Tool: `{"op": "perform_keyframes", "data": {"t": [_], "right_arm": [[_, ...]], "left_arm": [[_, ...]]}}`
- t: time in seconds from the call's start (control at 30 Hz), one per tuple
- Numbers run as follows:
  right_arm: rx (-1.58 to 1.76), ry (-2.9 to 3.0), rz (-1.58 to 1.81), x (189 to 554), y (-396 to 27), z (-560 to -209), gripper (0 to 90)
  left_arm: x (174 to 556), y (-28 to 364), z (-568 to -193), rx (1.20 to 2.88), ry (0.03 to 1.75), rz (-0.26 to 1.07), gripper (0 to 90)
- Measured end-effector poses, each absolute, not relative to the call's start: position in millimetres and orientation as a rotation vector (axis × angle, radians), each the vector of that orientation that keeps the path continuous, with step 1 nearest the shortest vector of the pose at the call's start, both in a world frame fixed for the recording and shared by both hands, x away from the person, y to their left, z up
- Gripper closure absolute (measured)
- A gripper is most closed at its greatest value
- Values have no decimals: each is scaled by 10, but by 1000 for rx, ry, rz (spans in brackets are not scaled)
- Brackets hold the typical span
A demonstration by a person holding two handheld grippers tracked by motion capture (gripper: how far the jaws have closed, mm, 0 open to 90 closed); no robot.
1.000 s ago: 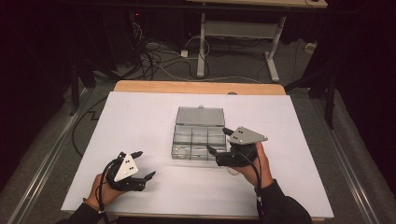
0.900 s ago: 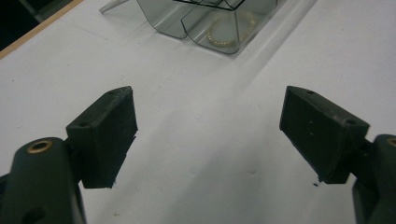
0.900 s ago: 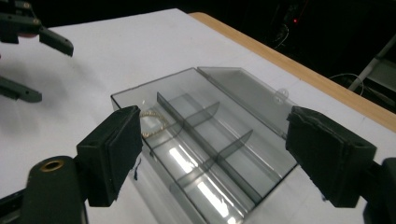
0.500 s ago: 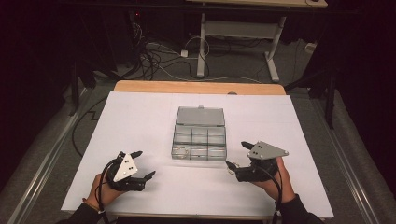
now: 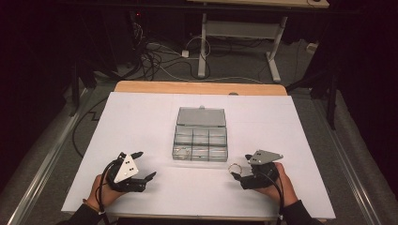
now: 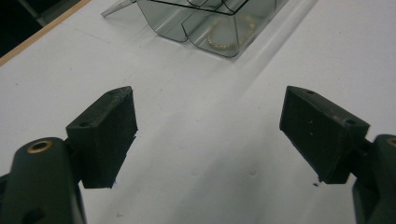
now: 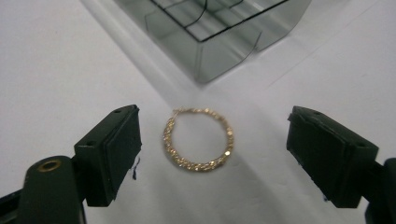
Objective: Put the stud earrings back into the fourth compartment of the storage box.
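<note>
A clear grey compartment box (image 5: 200, 138) stands mid-table with its lid (image 5: 202, 117) laid open behind it. A gold hoop (image 5: 182, 151) lies in its front left compartment, the hoop (image 6: 219, 43) also showing through the box wall (image 6: 196, 28) in the left gripper view. A second gold ring (image 7: 173, 151) lies flat on the white table between the wide-apart jaws of my right gripper (image 7: 212, 149), touching neither pad. From above, that ring (image 5: 233, 168) is just right of the box's front corner, at my right gripper (image 5: 241, 168). My left gripper (image 5: 143, 165) stands open and empty at the near left (image 6: 208, 135).
White sheet (image 5: 141, 122) covers the tabletop, with a wooden edge (image 5: 197, 87) at the far side. Cables (image 5: 155, 56) and a desk frame (image 5: 244, 33) sit on the floor beyond. A corner of the box (image 7: 219, 42) is just ahead of the right jaws.
My right gripper has drawn back from the box's front right corner toward the near edge. The gold ring now lies on the table between its open jaws. The left gripper has stayed put.
</note>
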State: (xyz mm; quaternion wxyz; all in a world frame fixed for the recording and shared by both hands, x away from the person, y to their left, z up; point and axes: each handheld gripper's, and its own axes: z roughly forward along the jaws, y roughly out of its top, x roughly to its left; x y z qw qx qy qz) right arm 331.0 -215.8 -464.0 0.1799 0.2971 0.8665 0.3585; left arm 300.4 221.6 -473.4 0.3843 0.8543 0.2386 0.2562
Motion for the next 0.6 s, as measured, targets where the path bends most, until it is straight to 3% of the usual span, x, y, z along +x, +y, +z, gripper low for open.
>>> {"op": "perform_keyframes", "data": {"t": [0.6], "right_arm": [[883, 2542, 956, 3460, -2065, -4753, 280]], "left_arm": [[3013, 2198, -4744, 2184, 608, 649, 176]]}}
